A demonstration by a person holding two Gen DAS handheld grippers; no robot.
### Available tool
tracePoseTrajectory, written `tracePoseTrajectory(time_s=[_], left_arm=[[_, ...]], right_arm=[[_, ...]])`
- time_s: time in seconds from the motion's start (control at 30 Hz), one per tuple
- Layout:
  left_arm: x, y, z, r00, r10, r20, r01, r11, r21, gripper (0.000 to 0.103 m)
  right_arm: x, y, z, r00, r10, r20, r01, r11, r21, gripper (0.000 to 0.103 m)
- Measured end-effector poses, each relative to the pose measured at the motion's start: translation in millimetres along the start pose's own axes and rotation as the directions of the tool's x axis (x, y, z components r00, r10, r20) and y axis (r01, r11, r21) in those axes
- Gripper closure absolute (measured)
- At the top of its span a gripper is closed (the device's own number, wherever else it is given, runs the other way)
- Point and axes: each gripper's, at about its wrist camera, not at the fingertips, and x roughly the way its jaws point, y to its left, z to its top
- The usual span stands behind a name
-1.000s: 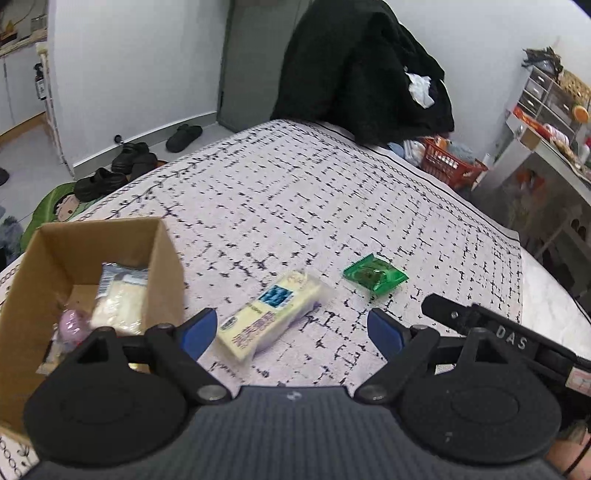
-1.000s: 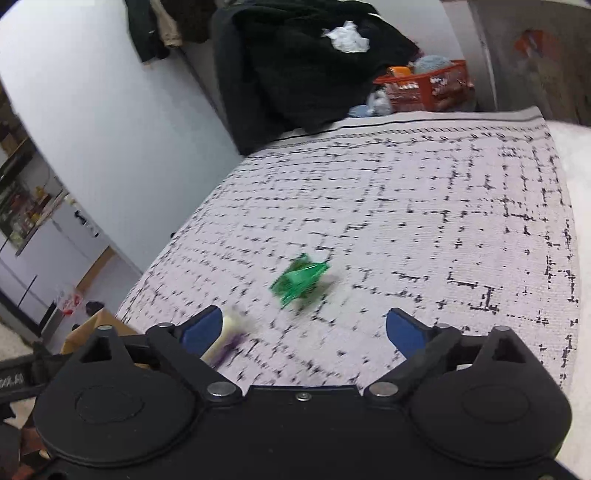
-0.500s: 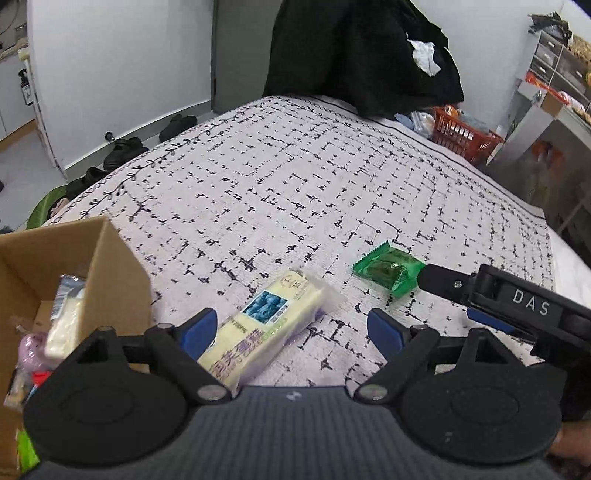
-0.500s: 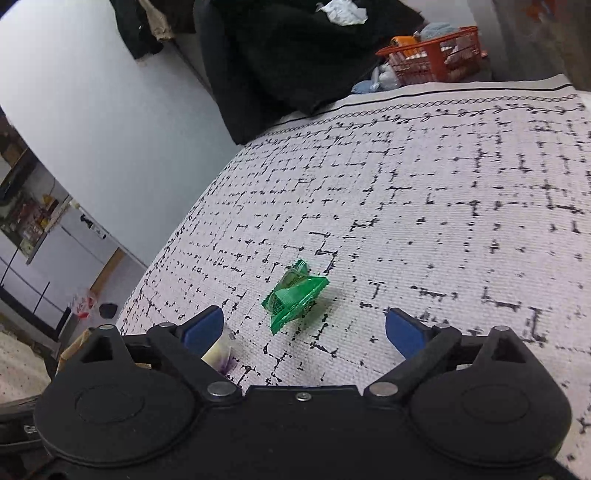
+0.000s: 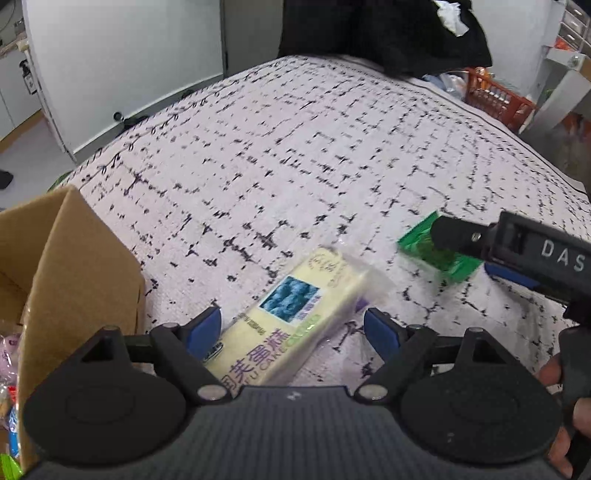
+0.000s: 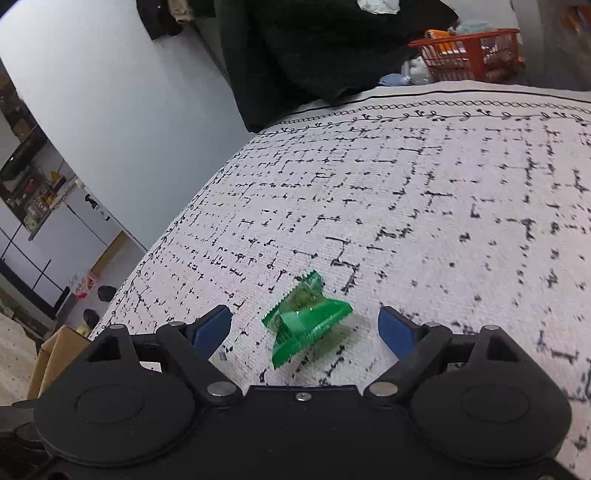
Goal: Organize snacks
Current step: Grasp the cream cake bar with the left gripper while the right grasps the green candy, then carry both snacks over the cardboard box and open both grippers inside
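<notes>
A pale yellow cake bar in clear wrap (image 5: 291,314) lies on the patterned cloth (image 5: 295,155). My left gripper (image 5: 293,330) straddles its near half; the jaws are closing, the blue pads (image 5: 205,328) short of the wrap. To the right lies a small green snack packet (image 5: 432,251), partly hidden by my right gripper (image 5: 476,251). In the right wrist view the green packet (image 6: 306,317) sits between the fingers of my right gripper (image 6: 304,328), whose jaws are closing with gaps on both sides. A cardboard box (image 5: 74,280) with several snacks stands at the left.
The box corner (image 6: 55,354) shows at the lower left of the right wrist view. A black garment pile (image 5: 384,33) and an orange basket (image 5: 495,96) lie beyond the cloth's far edge. A person's fingers (image 5: 554,373) hold the right gripper's handle.
Both grippers came down and forward: the left now straddles the cake bar, the right now has the green packet between its fingers. The box slid toward the left edge of the left view.
</notes>
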Motion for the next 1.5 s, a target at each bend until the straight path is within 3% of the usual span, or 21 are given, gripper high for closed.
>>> tracePoseTrajectory(time_s=[0.2, 0.23, 0.3, 0.4, 0.47, 0.6, 0.67, 1.0, 1.5], left_arm=[[5, 7, -3, 1.000, -0.017, -0.018, 0.017, 0.999, -0.029, 0.029], [5, 7, -3, 1.000, -0.014, -0.020, 0.013, 0.999, -0.030, 0.039], [4, 10, -5, 1.000, -0.014, -0.021, 0.013, 0.999, -0.036, 0.044], [-1, 11, -7, 1.000, -0.022, -0.016, 0.022, 0.999, -0.024, 0.053], [-3, 12, -6, 0.999, -0.036, -0.020, 0.036, 0.999, -0.022, 0.057], [-10, 13, -6, 0.998, -0.063, -0.024, 0.063, 0.998, -0.015, 0.063], [-15, 14, -7, 0.997, -0.078, -0.019, 0.077, 0.997, -0.019, 0.065], [-59, 15, -4, 0.987, -0.143, 0.067, 0.147, 0.988, -0.052, 0.068], [-126, 50, -5, 0.973, -0.166, 0.161, 0.183, 0.979, -0.093, 0.068]], right_arm=[[11, 7, 1, 1.000, -0.002, 0.003, 0.002, 0.999, -0.042, 0.017], [12, 8, 1, 1.000, -0.004, 0.002, 0.004, 0.999, -0.046, 0.020], [11, 8, 0, 1.000, -0.013, 0.000, 0.013, 0.998, -0.057, 0.026], [12, 11, -1, 0.999, -0.027, -0.020, 0.025, 0.995, -0.098, 0.041], [12, 12, -2, 0.999, -0.030, -0.035, 0.025, 0.993, -0.114, 0.063], [9, 12, 0, 0.998, -0.029, -0.047, 0.024, 0.994, -0.107, 0.071], [5, 13, -1, 0.998, -0.034, -0.045, 0.029, 0.994, -0.110, 0.084], [-32, 24, -5, 0.998, -0.069, 0.001, 0.069, 0.994, -0.090, 0.089], [-87, 93, -25, 0.997, -0.068, 0.032, 0.071, 0.990, -0.120, 0.089]])
